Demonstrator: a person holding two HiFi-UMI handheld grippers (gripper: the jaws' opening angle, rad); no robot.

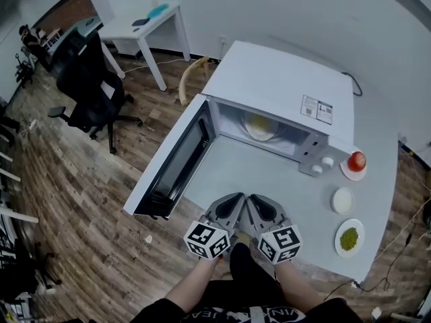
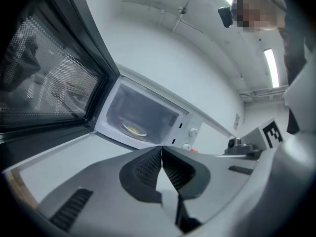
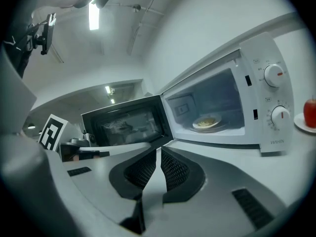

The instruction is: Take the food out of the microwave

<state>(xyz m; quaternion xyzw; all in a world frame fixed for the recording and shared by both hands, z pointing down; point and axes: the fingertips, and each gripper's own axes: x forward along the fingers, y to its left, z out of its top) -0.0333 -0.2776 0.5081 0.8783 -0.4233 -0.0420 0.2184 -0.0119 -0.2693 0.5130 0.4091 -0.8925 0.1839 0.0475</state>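
A white microwave [image 1: 283,89] stands on the grey table with its door [image 1: 176,159] swung wide to the left. Inside on the turntable lies a plate of yellowish food [image 1: 260,126], also seen in the left gripper view [image 2: 134,129] and the right gripper view [image 3: 206,123]. My left gripper [image 1: 240,198] and right gripper [image 1: 253,199] hover side by side over the table's near edge, in front of the opening. Both are shut with nothing between the jaws [image 2: 161,147] [image 3: 159,149].
Right of the microwave on the table [image 1: 269,180] are a red apple on a saucer [image 1: 356,161], a small white dish [image 1: 343,200] and a plate of green food [image 1: 349,238]. A black office chair [image 1: 87,79] and white desk [image 1: 145,25] stand on the wooden floor at left.
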